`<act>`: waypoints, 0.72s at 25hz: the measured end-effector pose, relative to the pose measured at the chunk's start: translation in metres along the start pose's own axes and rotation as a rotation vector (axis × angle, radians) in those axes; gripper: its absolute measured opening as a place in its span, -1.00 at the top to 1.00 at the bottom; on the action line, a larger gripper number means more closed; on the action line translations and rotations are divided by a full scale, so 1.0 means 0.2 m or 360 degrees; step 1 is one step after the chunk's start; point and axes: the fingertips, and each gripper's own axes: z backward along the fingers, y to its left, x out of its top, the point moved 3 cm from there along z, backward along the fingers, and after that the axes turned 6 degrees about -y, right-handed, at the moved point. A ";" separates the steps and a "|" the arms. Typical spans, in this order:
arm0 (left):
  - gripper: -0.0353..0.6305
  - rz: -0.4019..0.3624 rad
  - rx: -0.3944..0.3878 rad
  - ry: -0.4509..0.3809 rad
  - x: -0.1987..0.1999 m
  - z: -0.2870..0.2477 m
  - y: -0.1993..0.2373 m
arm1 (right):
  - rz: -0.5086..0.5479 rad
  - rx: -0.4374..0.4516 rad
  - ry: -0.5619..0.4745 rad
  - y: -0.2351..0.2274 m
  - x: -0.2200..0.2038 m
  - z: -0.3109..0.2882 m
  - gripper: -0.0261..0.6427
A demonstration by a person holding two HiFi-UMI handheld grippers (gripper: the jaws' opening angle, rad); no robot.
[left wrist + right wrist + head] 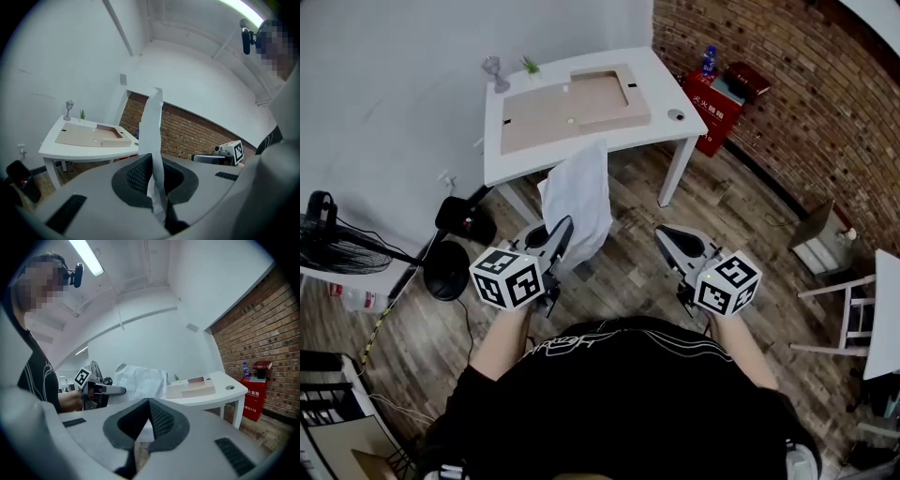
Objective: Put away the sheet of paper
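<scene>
A crumpled white sheet of paper hangs in the air in front of the white table. My left gripper is shut on its lower edge. In the left gripper view the paper stands edge-on, pinched between the jaws of the left gripper. My right gripper is held level beside it, about a hand's width to the right. Its jaws meet at the tip of the right gripper with nothing between them. A flat brown cardboard box with a square recess lies on the table.
A small plant and a grey figurine stand at the table's back edge. A red cabinet with a bottle sits by the brick wall. A fan is at the left, a white chair at the right.
</scene>
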 end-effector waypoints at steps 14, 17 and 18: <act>0.80 0.0071 0.0104 -0.0067 0.19 -0.27 0.53 | 0.0008 0.0061 0.0066 -0.28 0.01 -0.43 0.91; 0.80 0.0115 0.0097 -0.0066 0.25 -0.35 0.68 | 0.0021 0.0023 0.0086 -0.38 0.06 -0.57 0.91; 0.80 0.0123 0.0093 -0.0065 0.28 -0.38 0.73 | 0.0021 0.0020 0.0082 -0.41 0.08 -0.62 0.92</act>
